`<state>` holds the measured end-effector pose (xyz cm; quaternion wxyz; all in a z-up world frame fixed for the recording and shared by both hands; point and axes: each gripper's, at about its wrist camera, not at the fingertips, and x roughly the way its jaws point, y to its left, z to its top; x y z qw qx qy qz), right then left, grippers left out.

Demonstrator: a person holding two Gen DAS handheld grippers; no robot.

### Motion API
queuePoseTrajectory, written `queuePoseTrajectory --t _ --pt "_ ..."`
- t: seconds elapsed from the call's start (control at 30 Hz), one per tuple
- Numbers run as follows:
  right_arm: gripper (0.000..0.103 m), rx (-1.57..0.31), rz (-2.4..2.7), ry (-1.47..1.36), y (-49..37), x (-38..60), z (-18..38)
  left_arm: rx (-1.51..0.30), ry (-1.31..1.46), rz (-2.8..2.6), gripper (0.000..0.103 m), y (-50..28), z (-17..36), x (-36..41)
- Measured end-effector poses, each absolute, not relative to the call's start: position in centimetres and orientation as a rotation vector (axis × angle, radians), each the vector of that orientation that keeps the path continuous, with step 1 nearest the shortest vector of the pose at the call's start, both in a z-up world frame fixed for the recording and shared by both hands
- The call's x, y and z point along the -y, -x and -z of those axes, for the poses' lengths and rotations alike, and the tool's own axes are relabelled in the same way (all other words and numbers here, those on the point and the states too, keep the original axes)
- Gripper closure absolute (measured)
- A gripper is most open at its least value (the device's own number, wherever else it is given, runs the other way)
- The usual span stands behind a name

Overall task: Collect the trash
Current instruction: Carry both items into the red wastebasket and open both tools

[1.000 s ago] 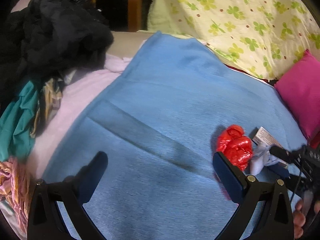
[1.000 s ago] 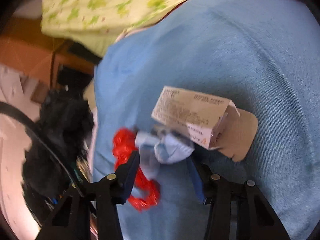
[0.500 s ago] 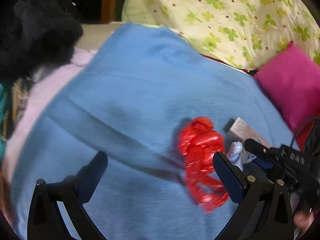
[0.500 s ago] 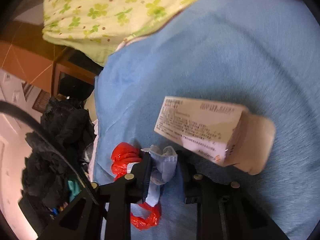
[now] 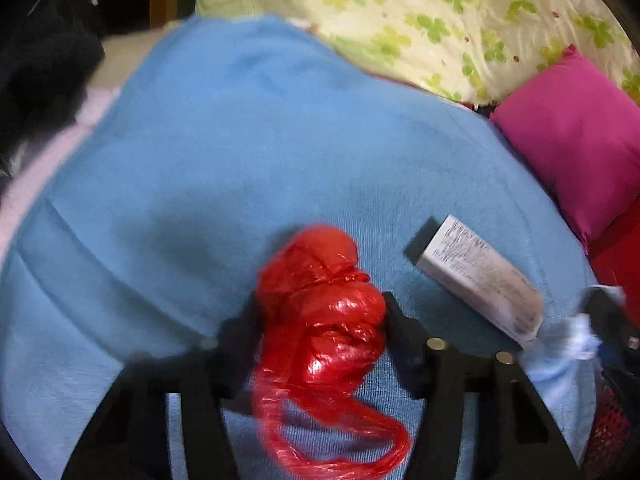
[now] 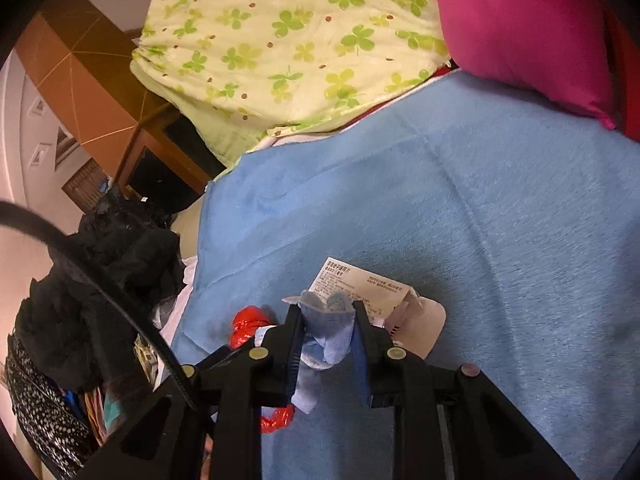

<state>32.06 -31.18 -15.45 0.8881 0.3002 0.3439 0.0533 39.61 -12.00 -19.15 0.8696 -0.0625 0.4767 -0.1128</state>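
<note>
A crumpled red plastic bag (image 5: 316,264) lies on the blue blanket (image 5: 240,140), its loose handles trailing toward the camera. My left gripper (image 5: 320,304) points down over it with its jaws closing, and the bag fills the gap with both pads against its sides. My right gripper (image 6: 326,308) is shut on a crumpled light-blue mask (image 6: 328,332), held a little above the blanket. A white printed carton (image 6: 360,284) with an open flap lies just beyond it. The left wrist view shows the carton (image 5: 476,276) right of the bag and the mask (image 5: 560,352) at the right edge.
A magenta pillow (image 5: 572,140) sits at the blanket's far right. A clover-print quilt (image 5: 440,20) is bunched behind it. Dark clothes (image 6: 112,260) are piled off the blanket's left edge, with wooden furniture (image 6: 152,152) beyond.
My left gripper moved right and down over the red bag and its wide jaws narrowed onto it. My right gripper shut on the blue mask and lifted it from beside the carton.
</note>
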Motion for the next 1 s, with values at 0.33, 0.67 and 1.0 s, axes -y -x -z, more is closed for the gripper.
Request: queuePoseTrajectory --t 0.33,0.67,1.0 --pt "0.078 -0.643 -0.108 -0.511 -29.3 31.3 12.2 -0.827 0.044 0.239 0.054 -36.1 13.4 13.4" --pt "0.078 -0.475 -0.053 -0.434 -22.2 33.3 5.6 -0.594 -0.124 0.264 0.054 -28.5 4.0 16.1" --pt "0.078 -0.311 0.080 -0.420 -12.8 37.5 1.3 -0.533 -0.114 0.380 0.054 -24.1 -0.1 19.1"
